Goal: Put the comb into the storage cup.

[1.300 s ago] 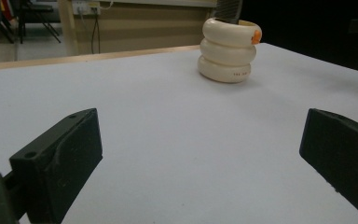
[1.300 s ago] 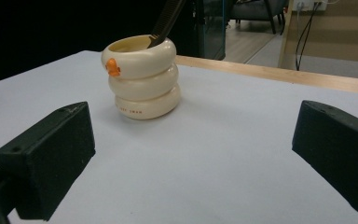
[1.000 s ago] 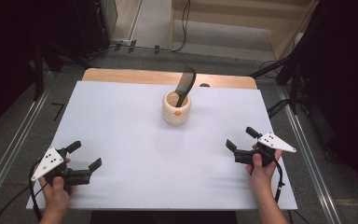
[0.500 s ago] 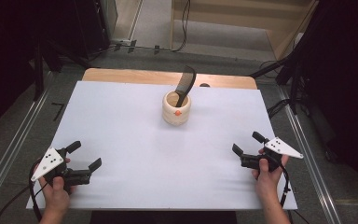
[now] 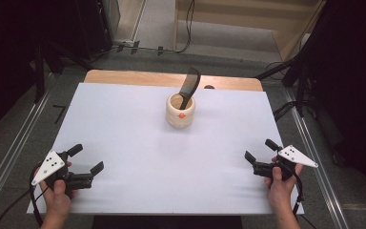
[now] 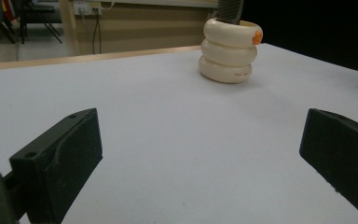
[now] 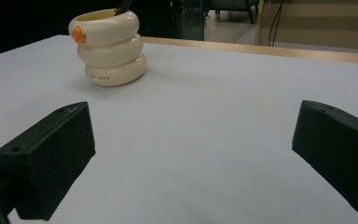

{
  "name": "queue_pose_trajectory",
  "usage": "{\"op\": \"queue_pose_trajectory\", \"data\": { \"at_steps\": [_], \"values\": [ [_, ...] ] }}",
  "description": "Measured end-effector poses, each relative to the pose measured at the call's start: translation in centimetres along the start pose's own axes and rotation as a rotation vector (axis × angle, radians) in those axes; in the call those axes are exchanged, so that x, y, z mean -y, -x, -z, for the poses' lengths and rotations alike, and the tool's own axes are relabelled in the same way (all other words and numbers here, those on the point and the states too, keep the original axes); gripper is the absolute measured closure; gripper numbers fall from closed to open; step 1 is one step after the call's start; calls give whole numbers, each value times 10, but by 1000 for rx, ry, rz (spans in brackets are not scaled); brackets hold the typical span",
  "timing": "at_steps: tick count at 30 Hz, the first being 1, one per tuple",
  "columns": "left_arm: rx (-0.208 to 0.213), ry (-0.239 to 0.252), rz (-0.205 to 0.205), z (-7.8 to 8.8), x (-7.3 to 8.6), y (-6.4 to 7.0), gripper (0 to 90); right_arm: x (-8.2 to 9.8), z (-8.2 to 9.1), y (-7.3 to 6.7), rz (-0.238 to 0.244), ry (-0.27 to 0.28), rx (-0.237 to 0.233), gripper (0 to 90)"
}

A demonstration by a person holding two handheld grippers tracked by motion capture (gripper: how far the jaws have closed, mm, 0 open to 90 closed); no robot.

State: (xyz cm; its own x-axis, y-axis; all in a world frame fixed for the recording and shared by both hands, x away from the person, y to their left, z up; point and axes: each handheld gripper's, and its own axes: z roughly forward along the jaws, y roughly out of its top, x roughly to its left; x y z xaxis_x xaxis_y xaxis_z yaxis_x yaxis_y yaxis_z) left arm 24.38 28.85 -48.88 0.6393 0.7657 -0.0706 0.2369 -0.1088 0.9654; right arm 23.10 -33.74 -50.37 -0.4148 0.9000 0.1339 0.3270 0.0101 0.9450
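A cream ringed cup (image 5: 180, 111) with an orange dot stands upright at the far middle of the white table (image 5: 124, 124). A black comb (image 5: 189, 86) leans out of the cup's top. The left gripper (image 5: 86, 159) is open near the front left edge, held in a hand, nothing between its jaws. The right gripper (image 5: 261, 150) is open near the front right edge, also empty. Seen from the left gripper view, the cup (image 6: 228, 50) stands far ahead; the right gripper view has the cup (image 7: 108, 46) ahead to its left.
A wooden strip (image 5: 138, 78) runs along the table's far edge. Metal rails (image 5: 9, 157) flank the table on both sides. Cables (image 5: 186, 28) lie on the floor beyond the far edge.
The right gripper has drawn back toward the front right edge of the table. The left gripper and the cup with the comb have stayed in place.
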Motion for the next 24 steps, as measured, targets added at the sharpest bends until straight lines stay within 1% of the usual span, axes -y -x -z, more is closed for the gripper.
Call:
{"op": "queue_pose_trajectory", "data": {
  "at_steps": [7, 9, 12, 20, 22, 23, 24],
  "values": [
    [0, 2, 1, 0, 0, 0, 0, 4, 10, 5, -8, -4, 13, 0],
    [1, 1, 1, 0, 0, 0, 0, 5, 12, 6, 1, -2, 14, 0],
    [-1, 1, 1, 0, 0, 0, 0, 7, 16, 8, -6, -9, 20, 0],
    [-2, 2, 4, 0, 0, 0, 0, 11, 28, 14, -12, -7, 32, 0],
    [-2, 0, 4, 0, 0, 0, 0, 14, 31, 15, -3, -7, 42, 0],
    [-2, 0, 5, 0, 0, 0, 0, 15, 33, 16, -10, -8, 35, 0],
    [-3, -1, 5, 0, 0, 0, 0, 15, 35, 17, -11, -6, 39, 0]
  ]
}}
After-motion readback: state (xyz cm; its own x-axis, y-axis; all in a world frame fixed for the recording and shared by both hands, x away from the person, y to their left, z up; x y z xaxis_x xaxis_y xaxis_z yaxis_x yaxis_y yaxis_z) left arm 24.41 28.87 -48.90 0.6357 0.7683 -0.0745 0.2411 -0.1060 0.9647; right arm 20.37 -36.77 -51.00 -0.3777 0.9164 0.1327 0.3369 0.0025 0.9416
